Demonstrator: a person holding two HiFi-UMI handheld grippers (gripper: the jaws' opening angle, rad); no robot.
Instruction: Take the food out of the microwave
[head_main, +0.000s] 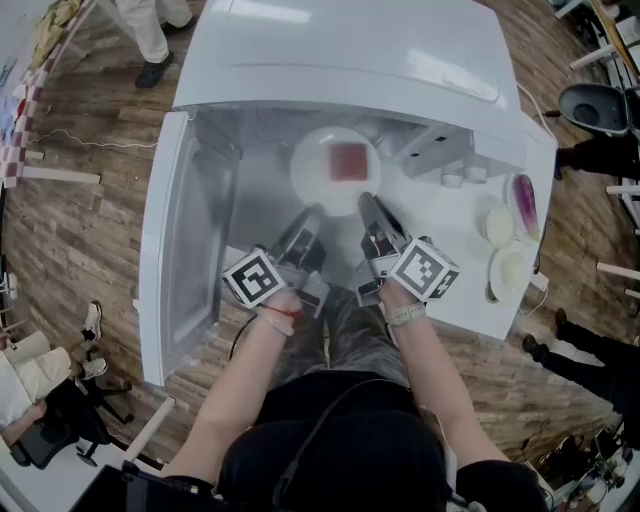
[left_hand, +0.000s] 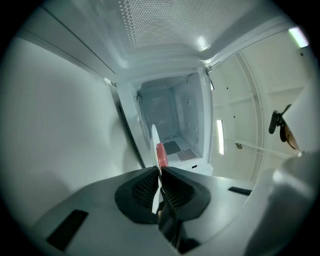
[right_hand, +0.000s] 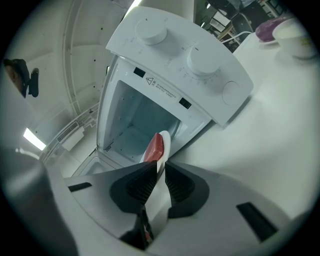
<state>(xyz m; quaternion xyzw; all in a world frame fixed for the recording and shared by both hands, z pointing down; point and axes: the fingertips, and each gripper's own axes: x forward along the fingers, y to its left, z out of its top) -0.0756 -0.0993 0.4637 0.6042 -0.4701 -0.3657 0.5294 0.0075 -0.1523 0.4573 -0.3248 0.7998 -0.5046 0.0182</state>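
**Head view: plate of food gripped by both claws at the microwave's mouth**

A flat slab of pinkish-red food (head_main: 348, 161) lies in the middle of a round white plate (head_main: 318, 185). The plate is held level just in front of the open cavity of the white microwave (head_main: 350, 50), above the tabletop (head_main: 455, 300).

The left claw (head_main: 313, 214) is pinched narrow on the plate's near rim, left of centre. The right claw (head_main: 367, 201) is clamped on the same rim just beside it, to the right. Each gripper view shows the plate edge-on between the black ribbed pads, with the food beyond them and the bare cavity behind.

The microwave's door (head_main: 185, 250) stands swung wide to the left. Its two round knobs (right_hand: 150, 31) show in the right gripper view.

Further right on the tabletop sit two white bowls (head_main: 499, 226) and a purple dish (head_main: 524, 200), well apart from the plate.
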